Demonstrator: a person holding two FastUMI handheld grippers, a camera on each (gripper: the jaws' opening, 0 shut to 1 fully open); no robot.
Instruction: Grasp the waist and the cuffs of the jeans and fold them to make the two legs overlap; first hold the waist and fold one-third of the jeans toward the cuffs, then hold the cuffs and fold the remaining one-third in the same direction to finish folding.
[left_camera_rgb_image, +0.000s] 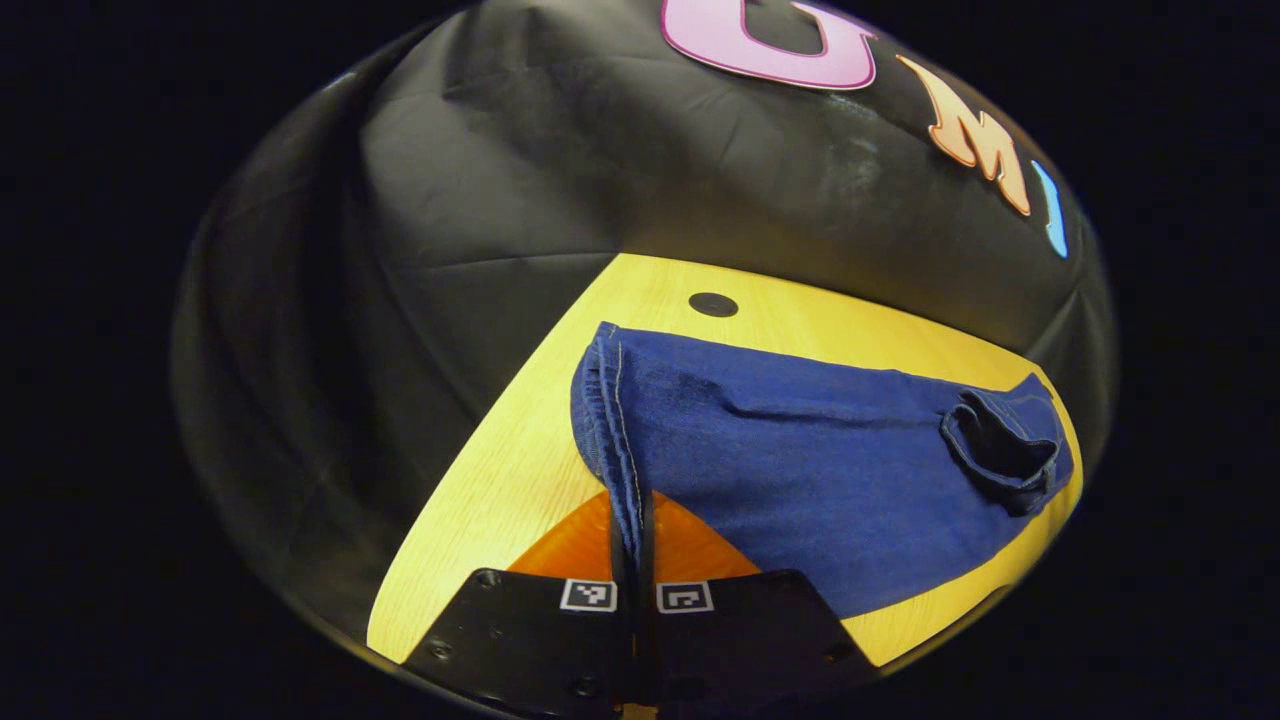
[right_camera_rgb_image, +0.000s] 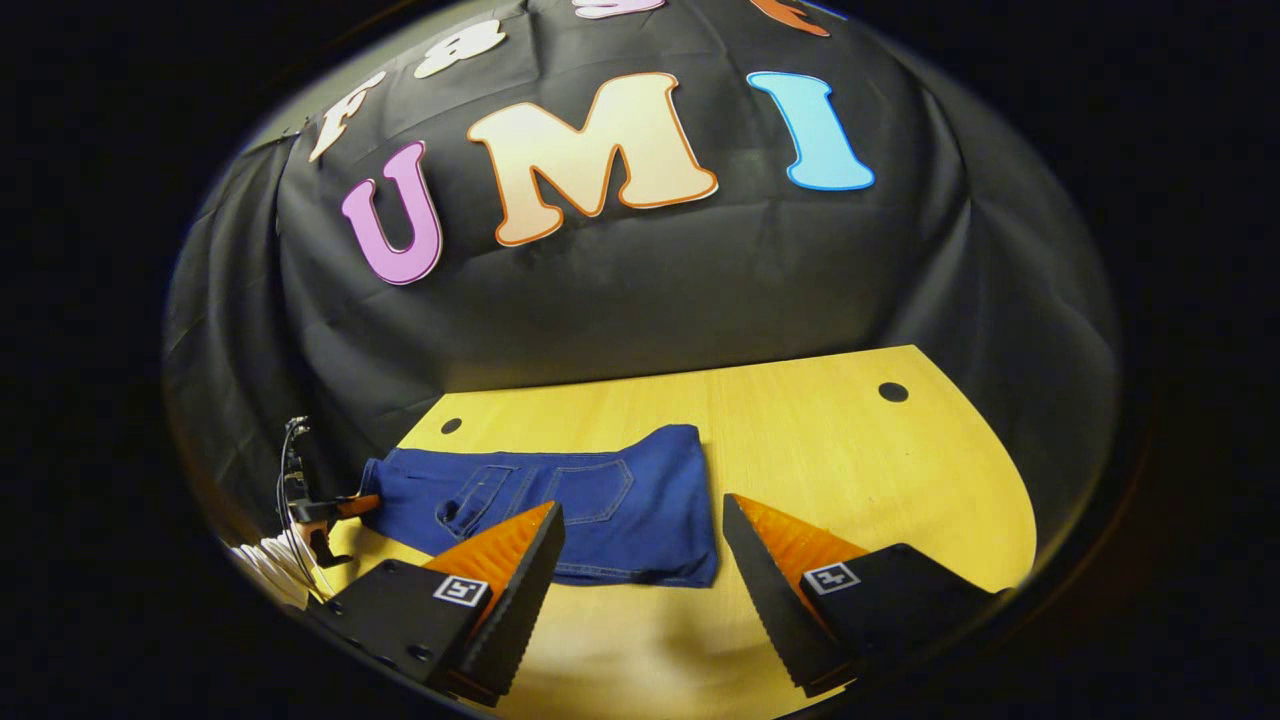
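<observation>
My left gripper (left_camera_rgb_image: 632, 560) has both fingers clamped together on a seamed edge of the jeans (left_camera_rgb_image: 800, 470), the denim pinched upright between them just above the yellow table (left_camera_rgb_image: 520, 450). In the right gripper view the jeans (right_camera_rgb_image: 600, 500) lie folded flat on the table's (right_camera_rgb_image: 850, 460) left half (back pocket facing up), with my left gripper (right_camera_rgb_image: 330, 508) touching their far left end. My right gripper (right_camera_rgb_image: 640, 560) hangs with fingers spread wide and nothing between them, just short of the near edge of the denim.
</observation>
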